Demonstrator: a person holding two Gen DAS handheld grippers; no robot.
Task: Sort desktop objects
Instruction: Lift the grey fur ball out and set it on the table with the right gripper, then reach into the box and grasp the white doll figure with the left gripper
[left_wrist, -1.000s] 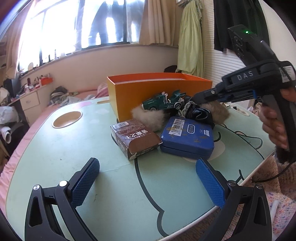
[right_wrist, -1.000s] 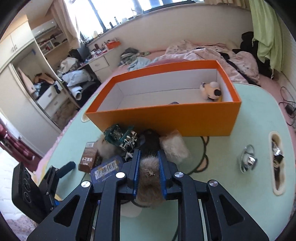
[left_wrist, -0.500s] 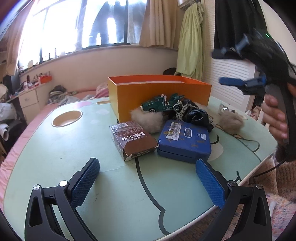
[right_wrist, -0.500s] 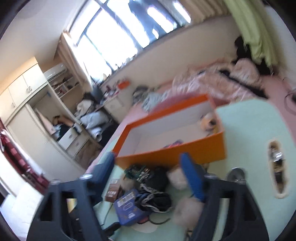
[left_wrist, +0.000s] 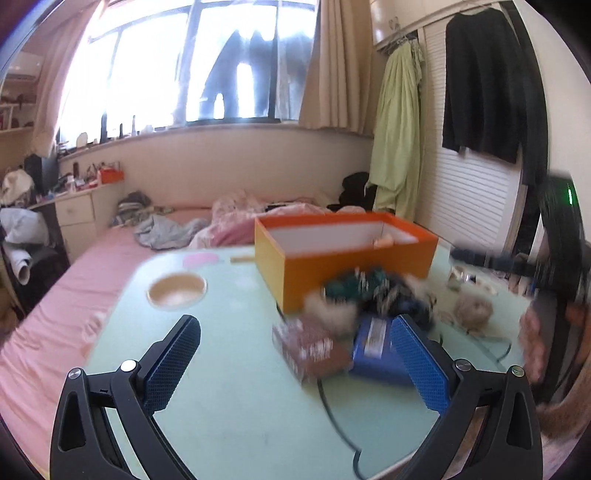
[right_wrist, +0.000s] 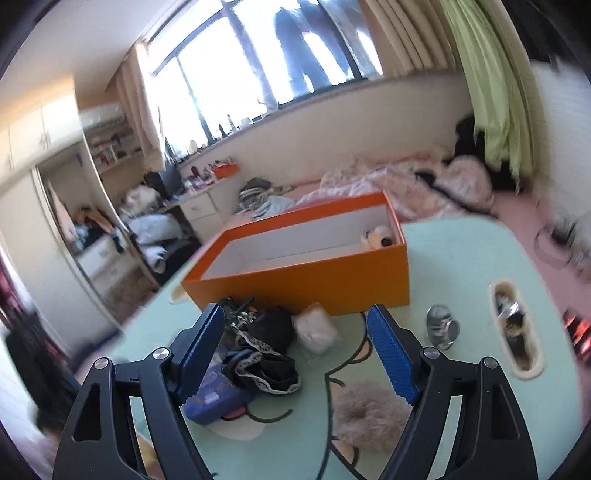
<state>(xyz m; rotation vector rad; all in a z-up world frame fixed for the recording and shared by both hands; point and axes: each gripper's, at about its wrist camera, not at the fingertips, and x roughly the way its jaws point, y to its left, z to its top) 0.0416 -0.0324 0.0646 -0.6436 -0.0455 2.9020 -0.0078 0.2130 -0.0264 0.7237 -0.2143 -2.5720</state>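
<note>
An open orange box (right_wrist: 306, 273) (left_wrist: 354, 273) stands on the pale green table (right_wrist: 454, 266) with a small plush toy (right_wrist: 378, 236) inside. In front of it lies a pile: a green toy car (left_wrist: 354, 288), black lacy cloth (right_wrist: 266, 354), a blue tin (left_wrist: 373, 350) (right_wrist: 214, 395), a brown carton (left_wrist: 310, 350) and fluffy pom-poms (right_wrist: 365, 413) (right_wrist: 316, 328). My left gripper (left_wrist: 291, 365) is open and empty above the near table. My right gripper (right_wrist: 299, 350) is open and empty above the pile; it also shows in the left wrist view (left_wrist: 495, 260), blurred.
A metal watch (right_wrist: 441, 325) lies right of the pile by a slot in the table (right_wrist: 513, 332). A round cup recess (left_wrist: 177, 291) is on the left. A black cable (left_wrist: 332, 413) runs over the near table edge. A pink bed (left_wrist: 92, 280) lies behind.
My right gripper opened, let go of the fluffy pom-pom, which now lies on the table, and lifted back. My left gripper rose and tilted up, with motion blur.
</note>
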